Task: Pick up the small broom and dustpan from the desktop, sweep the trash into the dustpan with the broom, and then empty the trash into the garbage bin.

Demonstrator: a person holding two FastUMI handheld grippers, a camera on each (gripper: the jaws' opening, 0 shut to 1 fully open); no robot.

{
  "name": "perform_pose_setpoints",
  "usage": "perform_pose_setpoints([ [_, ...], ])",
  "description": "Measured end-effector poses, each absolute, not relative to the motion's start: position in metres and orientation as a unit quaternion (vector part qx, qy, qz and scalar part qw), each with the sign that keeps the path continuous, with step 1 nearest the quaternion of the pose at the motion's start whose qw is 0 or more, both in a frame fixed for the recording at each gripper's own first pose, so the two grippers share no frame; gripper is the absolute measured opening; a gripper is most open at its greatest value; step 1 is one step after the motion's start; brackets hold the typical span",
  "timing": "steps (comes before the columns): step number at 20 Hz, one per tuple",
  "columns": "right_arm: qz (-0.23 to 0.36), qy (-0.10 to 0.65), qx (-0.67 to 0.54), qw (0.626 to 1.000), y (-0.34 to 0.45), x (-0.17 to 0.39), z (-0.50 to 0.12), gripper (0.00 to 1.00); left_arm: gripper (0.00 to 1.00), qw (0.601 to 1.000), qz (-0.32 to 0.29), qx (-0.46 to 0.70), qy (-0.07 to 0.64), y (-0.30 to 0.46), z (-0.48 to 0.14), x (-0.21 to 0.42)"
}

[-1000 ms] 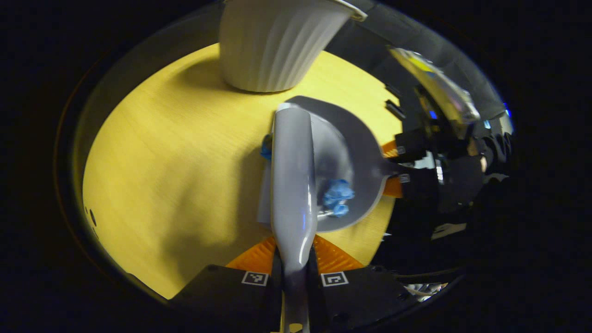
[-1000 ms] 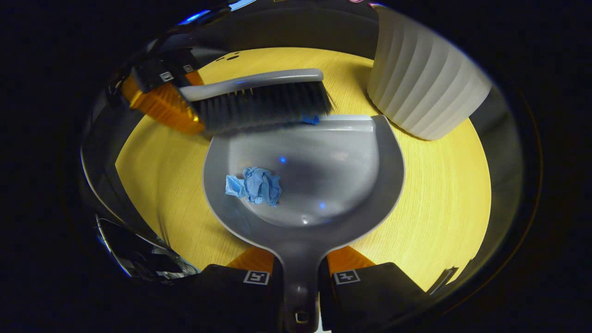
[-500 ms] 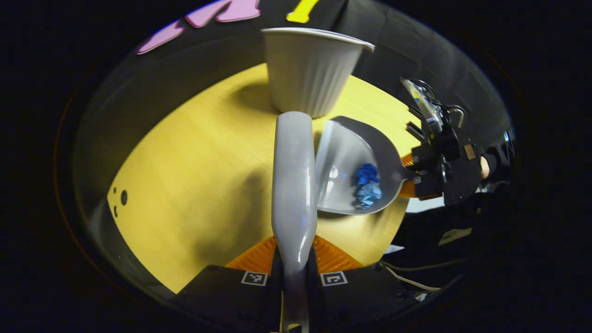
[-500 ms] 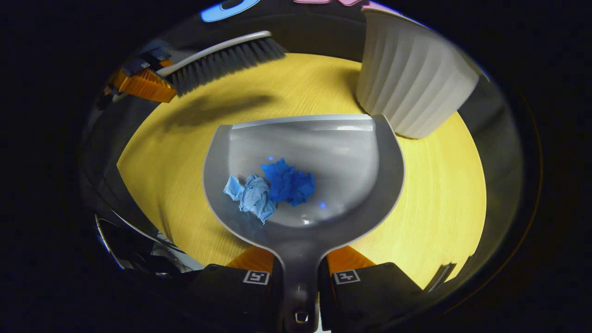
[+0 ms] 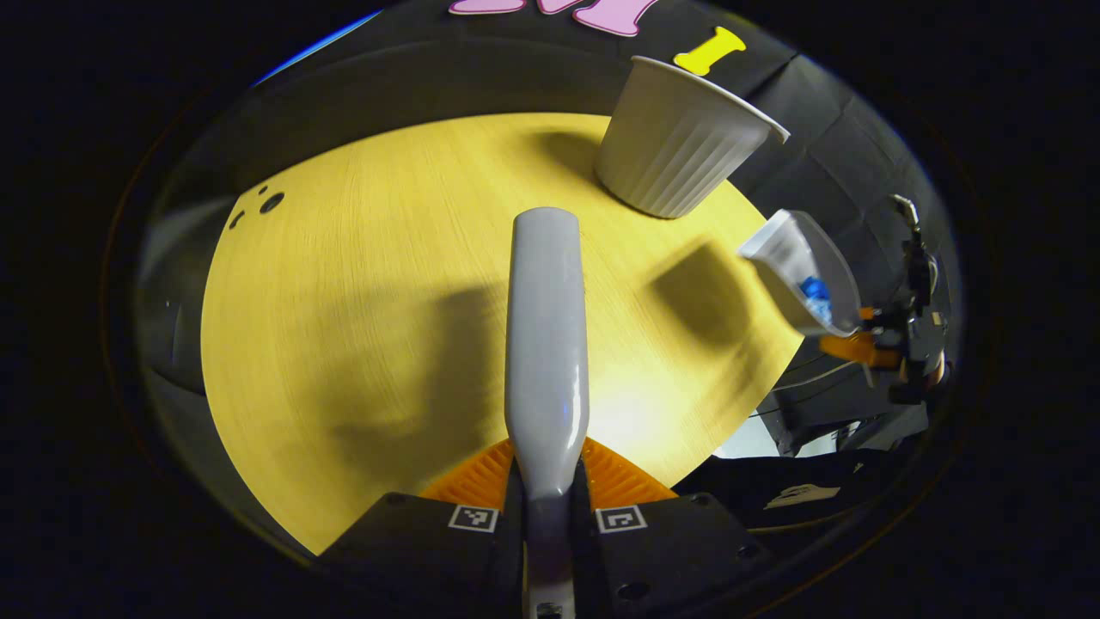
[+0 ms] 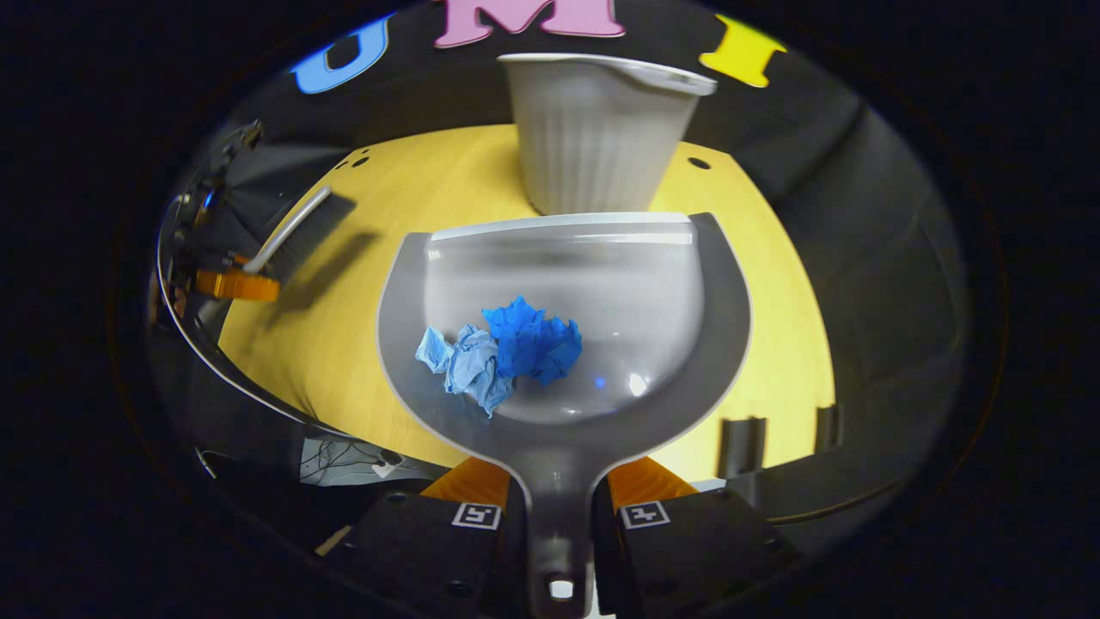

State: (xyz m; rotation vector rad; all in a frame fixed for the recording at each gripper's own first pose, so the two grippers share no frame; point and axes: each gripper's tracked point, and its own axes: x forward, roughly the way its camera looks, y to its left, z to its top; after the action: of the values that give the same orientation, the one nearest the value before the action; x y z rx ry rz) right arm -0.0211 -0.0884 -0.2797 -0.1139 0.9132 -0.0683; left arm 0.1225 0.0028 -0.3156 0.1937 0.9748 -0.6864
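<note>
My left gripper (image 5: pixel 547 473) is shut on the grey handle of the small broom (image 5: pixel 546 335), which points forward above the yellow desktop (image 5: pixel 361 292). My right gripper (image 6: pixel 559 494) is shut on the handle of the grey dustpan (image 6: pixel 705 301), held level in the air. Two crumpled blue paper balls (image 6: pixel 503 348) lie in the pan. The white ribbed garbage bin (image 6: pixel 593 137) stands just beyond the pan's front lip. In the left gripper view the dustpan (image 5: pixel 803 275) hangs at the right, off the desk edge, with the bin (image 5: pixel 679 146) behind it. The broom (image 6: pixel 292 232) shows at the left in the right gripper view.
Small dark holes (image 5: pixel 262 202) mark the desktop's far left corner. The desk edge (image 6: pixel 756 447) with two dark brackets lies below the pan at the right. Cables (image 6: pixel 344 456) lie on the floor at the lower left.
The dustpan with both blue balls has risen off the desktop and swung to face the bin. The broom has drawn back to the left, away from the pan.
</note>
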Motion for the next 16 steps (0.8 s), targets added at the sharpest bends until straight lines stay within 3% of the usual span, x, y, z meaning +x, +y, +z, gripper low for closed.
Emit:
perform_pose_setpoints([
  [5, -0.083, 0.407, -0.084, 0.906, -0.085, -0.024, -0.259, 0.35, 0.3, 0.811, -0.319, 0.088, 0.483, 0.011, -0.364, 0.116],
  [10, -0.106, 0.36, -0.118, 0.919, -0.09, -0.022, -0.266, 0.35, 0.27, 0.811, -0.317, 0.078, 0.486, 0.015, -0.348, 0.129],
  [12, -0.107, 0.34, -0.145, 0.923, -0.093, -0.019, -0.266, 0.35, 0.3, 0.812, -0.315, 0.074, 0.487, 0.016, -0.346, 0.13],
  [16, -0.108, 0.329, -0.221, 0.912, -0.095, -0.012, -0.259, 0.35, 0.27, 0.812, -0.307, 0.079, 0.491, 0.019, -0.351, 0.132],
])
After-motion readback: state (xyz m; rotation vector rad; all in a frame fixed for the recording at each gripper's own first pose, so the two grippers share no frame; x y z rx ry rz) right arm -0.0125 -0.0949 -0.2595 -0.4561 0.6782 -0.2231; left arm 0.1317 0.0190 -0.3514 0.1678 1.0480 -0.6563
